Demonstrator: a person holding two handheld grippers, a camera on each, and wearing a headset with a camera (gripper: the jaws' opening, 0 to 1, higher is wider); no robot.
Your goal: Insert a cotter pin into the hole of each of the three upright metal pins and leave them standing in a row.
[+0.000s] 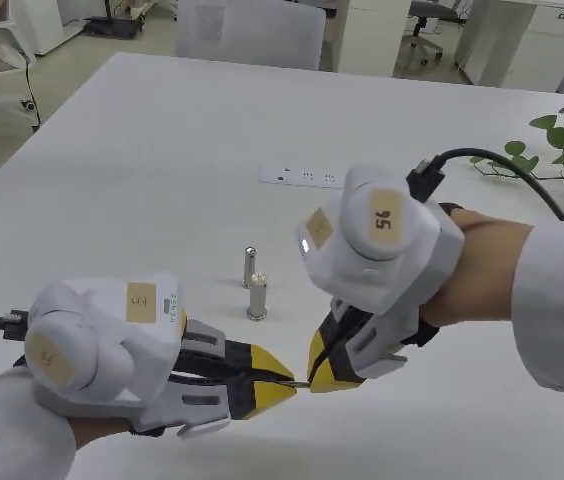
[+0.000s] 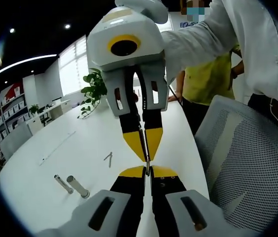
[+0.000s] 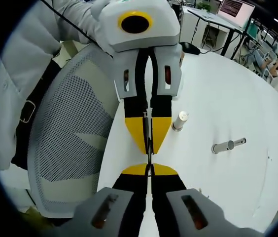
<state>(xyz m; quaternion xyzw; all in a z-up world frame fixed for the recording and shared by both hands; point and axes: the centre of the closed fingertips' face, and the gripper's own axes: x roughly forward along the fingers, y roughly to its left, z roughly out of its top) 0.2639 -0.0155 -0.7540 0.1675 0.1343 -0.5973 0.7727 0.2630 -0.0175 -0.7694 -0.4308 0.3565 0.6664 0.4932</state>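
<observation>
1. Left gripper (image 1: 284, 384): it sits low on the left in the head view. Its jaws are clenched on one end of the cotter pin (image 1: 301, 383), tips pointing right. The tan sticker on its housing is too blurred to read.
2. Rear metal pin (image 1: 250, 266) and front metal pin (image 1: 257, 298): both stand upright and close together on the table (image 1: 142, 150), beyond the jaw tips. They stand apart from the grippers, probably so their holes stay reachable. Whether either hole is already filled is too small to tell.
3. Cotter pin: it is held above the table, bridging the two sets of tips, which meet almost nose to nose. This looks like a handover or a regrip to set the cotter pin's angle before insertion.
4. Right gripper (image 1: 314, 383): its jaws are clenched on the opposite end of the cotter pin and angle down and to the left. The sticker on its housing reads "56".
</observation>
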